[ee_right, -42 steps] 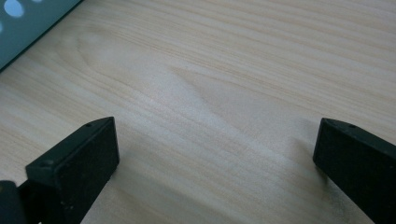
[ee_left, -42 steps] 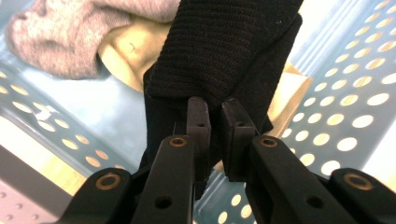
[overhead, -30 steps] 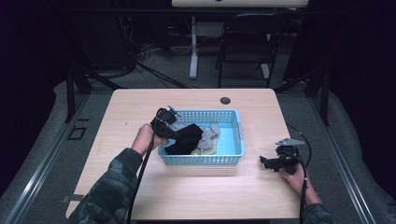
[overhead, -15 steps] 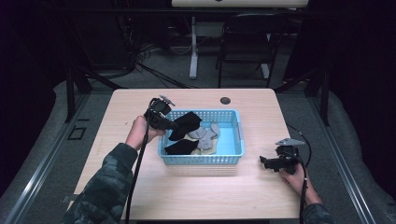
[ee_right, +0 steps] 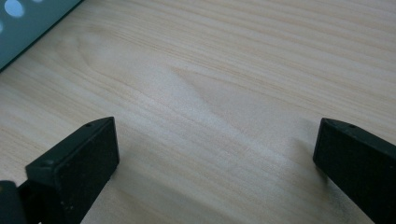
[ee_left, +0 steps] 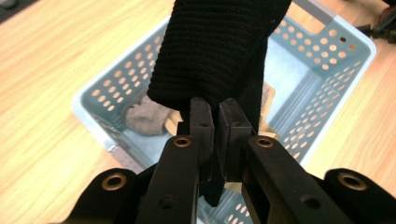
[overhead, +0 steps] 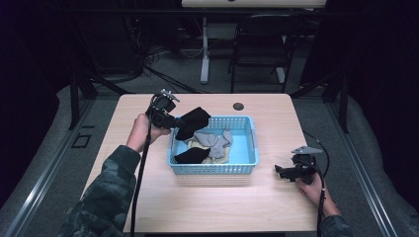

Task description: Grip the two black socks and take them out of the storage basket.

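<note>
My left tool (ee_left: 209, 109) was clamped on a black sock (ee_left: 219, 46), lifted over the basket's (overhead: 249, 163) left rim. It looked soft, light and limp, best pinched at its bunched edge. My right tool (ee_right: 215, 158) rested wide open and empty near the worktop's (overhead: 148, 197) right edge.

No readable text, no labels, no brand marks, no numbers, no signs on anything

My left gripper (overhead: 174, 120) pinches a black sock (overhead: 192, 122) (ribbed knit), which hangs lifted over the blue basket's (overhead: 249, 148) left rim. Its free end droops toward the basket's inside.
</note>
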Action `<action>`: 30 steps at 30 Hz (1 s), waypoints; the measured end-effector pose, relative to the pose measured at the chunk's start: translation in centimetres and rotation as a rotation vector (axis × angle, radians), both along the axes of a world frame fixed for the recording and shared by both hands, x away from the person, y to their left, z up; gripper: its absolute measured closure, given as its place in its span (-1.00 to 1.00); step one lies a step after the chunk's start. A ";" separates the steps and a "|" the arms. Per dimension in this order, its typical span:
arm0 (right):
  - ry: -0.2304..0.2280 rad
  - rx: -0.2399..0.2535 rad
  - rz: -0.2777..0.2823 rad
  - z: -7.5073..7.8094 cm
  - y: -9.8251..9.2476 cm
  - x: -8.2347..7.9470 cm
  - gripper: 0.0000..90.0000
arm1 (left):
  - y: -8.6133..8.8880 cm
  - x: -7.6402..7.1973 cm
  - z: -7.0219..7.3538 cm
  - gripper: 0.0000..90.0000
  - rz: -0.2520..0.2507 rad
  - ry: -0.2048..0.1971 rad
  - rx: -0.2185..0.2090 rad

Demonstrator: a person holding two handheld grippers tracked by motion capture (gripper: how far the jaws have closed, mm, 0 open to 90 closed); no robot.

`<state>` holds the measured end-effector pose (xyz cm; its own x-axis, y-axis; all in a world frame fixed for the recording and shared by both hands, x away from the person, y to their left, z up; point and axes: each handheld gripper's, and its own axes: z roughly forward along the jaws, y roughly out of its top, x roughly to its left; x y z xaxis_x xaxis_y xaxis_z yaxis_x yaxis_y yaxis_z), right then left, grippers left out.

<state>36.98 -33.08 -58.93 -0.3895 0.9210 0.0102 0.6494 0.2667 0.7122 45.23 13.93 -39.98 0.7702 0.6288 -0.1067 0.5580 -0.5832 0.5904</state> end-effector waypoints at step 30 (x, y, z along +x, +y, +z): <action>0.000 -0.004 -0.002 0.0 0.0 0.0 -1.00 | 11.3 -2.1 2.2 0.90 0.222 -0.067 -0.055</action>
<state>36.97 -33.08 -58.93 -0.3877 0.9218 0.0069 0.6498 0.2680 0.7113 43.11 25.21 -37.83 0.6201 0.7783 -0.0985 0.6273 -0.4164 0.6582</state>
